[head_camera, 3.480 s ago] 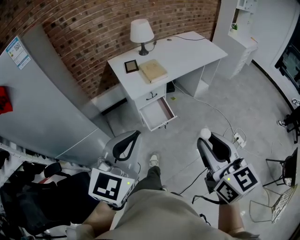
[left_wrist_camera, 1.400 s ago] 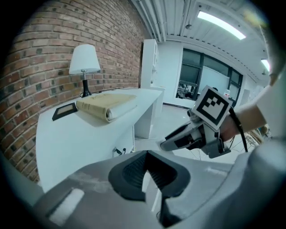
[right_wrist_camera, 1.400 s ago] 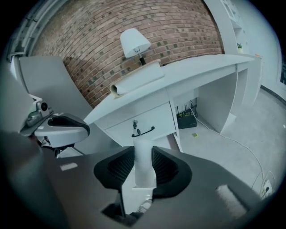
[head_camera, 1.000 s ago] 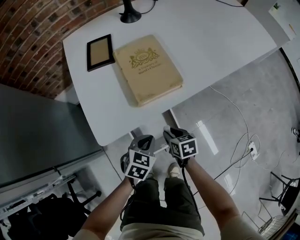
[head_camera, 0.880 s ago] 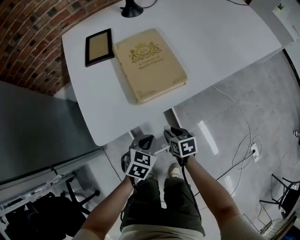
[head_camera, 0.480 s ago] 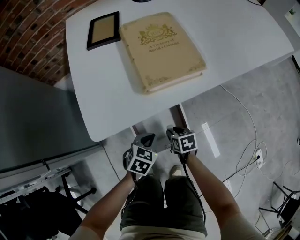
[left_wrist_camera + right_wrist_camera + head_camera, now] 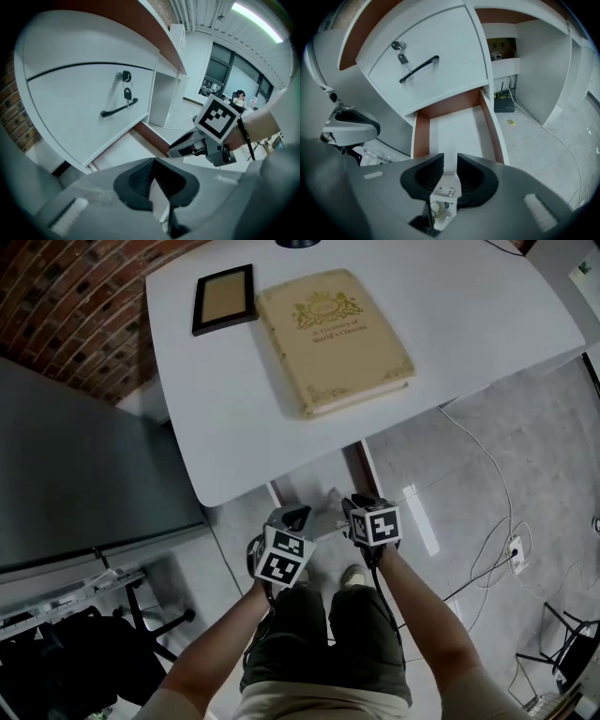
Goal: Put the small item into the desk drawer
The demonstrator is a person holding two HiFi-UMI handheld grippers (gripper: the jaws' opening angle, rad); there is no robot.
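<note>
Below the desk's front edge, at twelve o'clock from the right gripper [image 7: 450, 161], the open drawer [image 7: 457, 131] shows a bare white floor between reddish-brown side walls. Above it is a closed front with a black bow handle [image 7: 419, 69] and keys [image 7: 400, 55] hanging in the lock. That gripper's jaws have just been closing, yet a narrow gap stands between their ribbed black pads [image 7: 427, 174] and nothing is pressed there. The small item I cannot place for certain: a pale rounded bit [image 7: 438, 208] at six o'clock, deep at the jaw roots, may be it or only a gripper part. The left gripper [image 7: 152, 161], at nine o'clock of the right, has its pad tips together, with nothing seen held. Going by its name, the item should be light and apt to slip or roll, so a pinch across its middle with the pad tips would suit. Up on the smooth white desk top [image 7: 469, 315] lie a stiff cream book [image 7: 333, 338] with gilt ornament and a dark-framed picture [image 7: 223, 298].
</note>
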